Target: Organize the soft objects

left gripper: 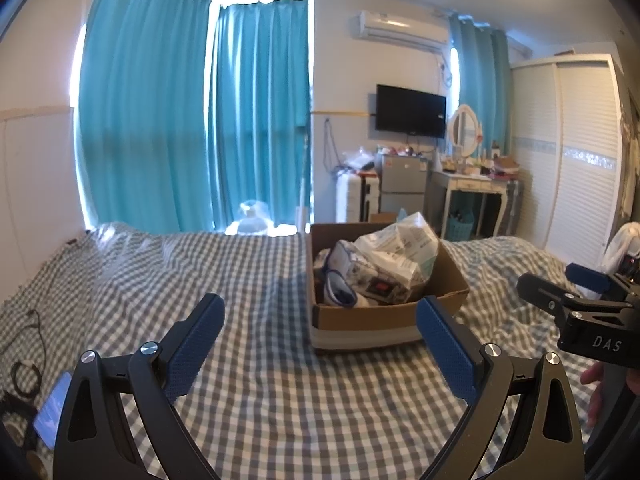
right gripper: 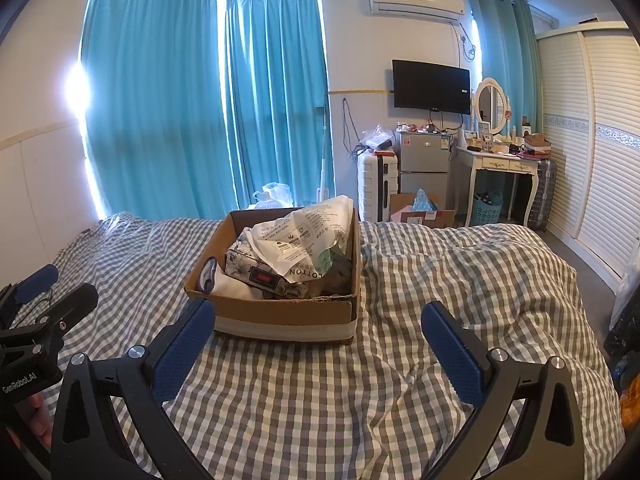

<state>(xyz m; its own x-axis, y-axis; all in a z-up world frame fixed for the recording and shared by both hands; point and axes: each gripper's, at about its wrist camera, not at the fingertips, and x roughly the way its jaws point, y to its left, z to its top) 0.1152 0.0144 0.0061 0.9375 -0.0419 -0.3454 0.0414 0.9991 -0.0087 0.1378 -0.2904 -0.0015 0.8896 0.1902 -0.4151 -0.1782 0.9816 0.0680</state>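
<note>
A brown cardboard box [left gripper: 360, 316] [right gripper: 280, 312] stands on the bed, filled with soft packs: a white plastic package [left gripper: 400, 244] [right gripper: 308, 236], a floral pouch [right gripper: 260, 272] and a blue-rimmed item [left gripper: 340, 288] [right gripper: 208, 276]. My left gripper [left gripper: 320, 308] is open and empty, hovering above the bedspread just in front of the box. My right gripper [right gripper: 320, 312] is open and empty, also just in front of the box. Each gripper shows in the other's view, the right one at the right edge [left gripper: 560, 284] and the left one at the left edge [right gripper: 52, 288].
The bed has a grey and white checked cover [left gripper: 260, 380] [right gripper: 440, 300]. A phone [left gripper: 52, 412] and cables [left gripper: 24, 372] lie at its left edge. Teal curtains, a suitcase [right gripper: 378, 184], small fridge [right gripper: 424, 164], dressing table [right gripper: 504, 168] and wardrobe [right gripper: 592, 140] stand beyond.
</note>
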